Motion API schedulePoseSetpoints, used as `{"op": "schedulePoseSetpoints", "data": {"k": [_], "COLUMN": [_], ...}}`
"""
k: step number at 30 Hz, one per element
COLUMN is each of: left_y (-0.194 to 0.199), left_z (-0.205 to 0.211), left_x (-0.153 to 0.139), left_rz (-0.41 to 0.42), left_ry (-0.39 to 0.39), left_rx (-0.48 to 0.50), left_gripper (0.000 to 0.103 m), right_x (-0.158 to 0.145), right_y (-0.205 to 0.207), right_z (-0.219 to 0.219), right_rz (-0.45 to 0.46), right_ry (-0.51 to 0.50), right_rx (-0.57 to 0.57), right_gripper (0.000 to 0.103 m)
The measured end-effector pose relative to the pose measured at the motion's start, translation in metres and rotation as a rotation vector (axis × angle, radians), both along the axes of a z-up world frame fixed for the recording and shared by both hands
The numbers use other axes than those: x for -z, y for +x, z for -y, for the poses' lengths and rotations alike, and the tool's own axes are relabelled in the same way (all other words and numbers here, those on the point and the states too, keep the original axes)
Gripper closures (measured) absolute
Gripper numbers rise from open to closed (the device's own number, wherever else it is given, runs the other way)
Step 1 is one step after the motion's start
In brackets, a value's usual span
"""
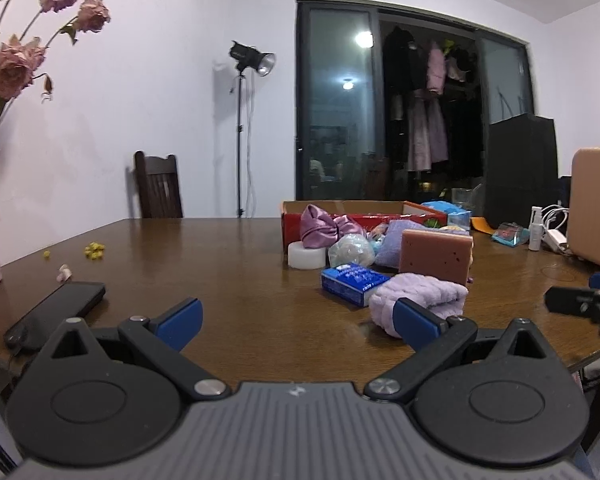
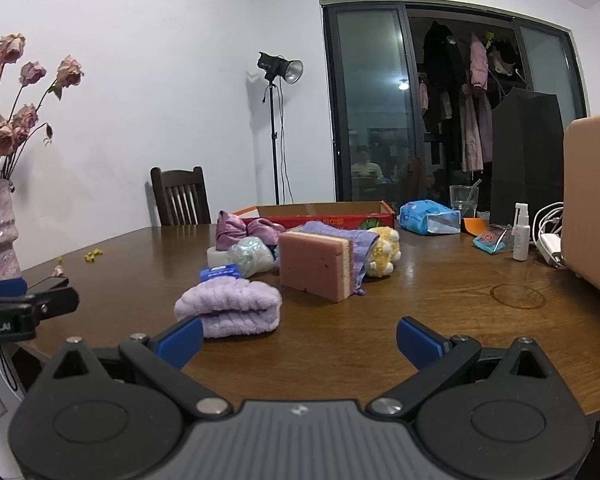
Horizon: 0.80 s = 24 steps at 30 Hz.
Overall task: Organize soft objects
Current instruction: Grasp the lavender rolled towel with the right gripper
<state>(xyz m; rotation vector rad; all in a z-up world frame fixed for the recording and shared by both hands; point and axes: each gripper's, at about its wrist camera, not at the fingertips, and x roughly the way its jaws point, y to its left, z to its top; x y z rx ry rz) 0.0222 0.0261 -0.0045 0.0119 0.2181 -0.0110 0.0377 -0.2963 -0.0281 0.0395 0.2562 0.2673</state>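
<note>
My left gripper (image 1: 298, 322) and right gripper (image 2: 300, 338), both spread empty; lilac towel (image 2: 230, 308) lies crosswise lower-left, right nearer I'd say.

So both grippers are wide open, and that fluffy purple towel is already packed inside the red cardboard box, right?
Not quite. Both the left gripper and the right gripper are open, but the purple towel lies on the table, well in front of the red box, as the right wrist view shows.
</note>
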Motion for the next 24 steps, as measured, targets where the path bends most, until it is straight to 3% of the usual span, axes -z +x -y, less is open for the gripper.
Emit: {"op": "schedulePoseSetpoints", "data": {"k": [5, 7, 12, 16, 17, 19, 21, 24], "left_y": [0.045, 0.066, 0.100, 0.120, 0.125, 0.133, 0.142, 0.151], "left_z": [-0.020, -0.020, -0.015, 0.001, 0.005, 0.010, 0.014, 0.016], "left_x": [-0.014, -0.021, -0.027, -0.013, -0.009, -0.002, 0.005, 0.012], "left_rz": [-0.026, -0.058, -0.160, -0.274, -0.297, -0.337, -0.386, -0.420], "left_ry": [0.014, 0.013, -0.155, -0.267, -0.277, -0.295, -0.334, -0.366], "left_rx": [-0.034, -0.029, 0.046, 0.142, 0.157, 0.187, 0.252, 0.282], "left_gripper": [0.000, 0.000, 0.000, 0.000, 0.005, 0.028, 0.061, 0.072], "right_x": [-0.008, -0.010, -0.013, -0.015, -0.014, -0.010, -0.004, 0.007], "right_y": [0.018, 0.040, 0.100, 0.132, 0.139, 0.151, 0.164, 0.176], "right_z": [0.011, 0.013, 0.007, -0.004, -0.008, -0.017, -0.024, -0.028], "right_rz": [0.066, 0.050, -0.094, -0.159, -0.187, -0.231, -0.282, -0.350], "right_ry": [0.022, 0.060, 0.104, 0.133, 0.130, 0.118, 0.112, 0.137], "right_rx": [-0.028, -0.063, -0.145, -0.200, -0.206, -0.225, -0.248, -0.279], "right_gripper": [0.000, 0.000, 0.002, 0.017, 0.021, 0.045, 0.056, 0.062]}}
